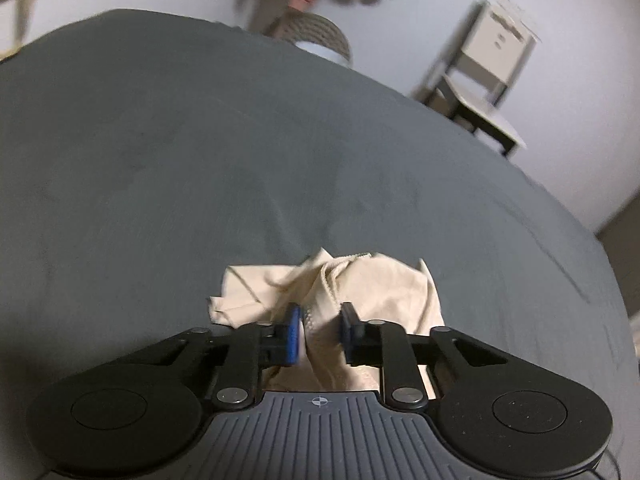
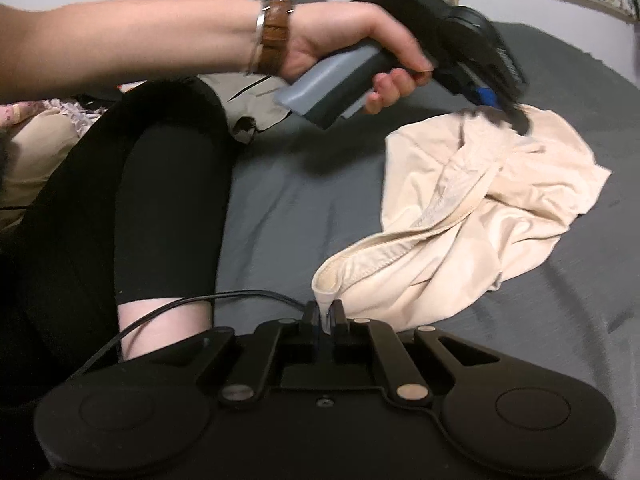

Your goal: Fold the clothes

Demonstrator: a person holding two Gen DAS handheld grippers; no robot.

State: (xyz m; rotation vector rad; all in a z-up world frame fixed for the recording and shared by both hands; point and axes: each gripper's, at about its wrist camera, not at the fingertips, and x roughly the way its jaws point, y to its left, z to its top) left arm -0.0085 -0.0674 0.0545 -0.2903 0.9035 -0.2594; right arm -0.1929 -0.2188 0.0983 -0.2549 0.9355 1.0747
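Right gripper (image 2: pixel 325 318): nearest the lens; fingers clenched on a hemmed edge of the garment, which rises as a small loop just above the tips.
Garment (image 2: pixel 480 208): cream cloth, crumpled, lying on the grey sheet (image 2: pixel 280 200); one band-like hem runs from the right gripper up toward the far side of the heap.
Left gripper (image 1: pixel 320 330): over the far side of the garment; blue-padded fingers part open with a fold of cloth between them, grip on it not clear.
Hand (image 2: pixel 360 56): holds the left gripper's grey handle above the garment; brown strap at the wrist.
Leg (image 2: pixel 160 184): in black, resting on the sheet beside the garment, left of it in the right wrist view.
Cable (image 2: pixel 192 300): black, crossing the ankle, near the garment's held corner.
Other clothes (image 2: pixel 248 100): beyond the leg, apart from the garment.
Chair (image 1: pixel 480 80): blurred, off the bed, well beyond the garment.
Basket (image 1: pixel 316 34): woven, blurred, past the sheet's far edge.
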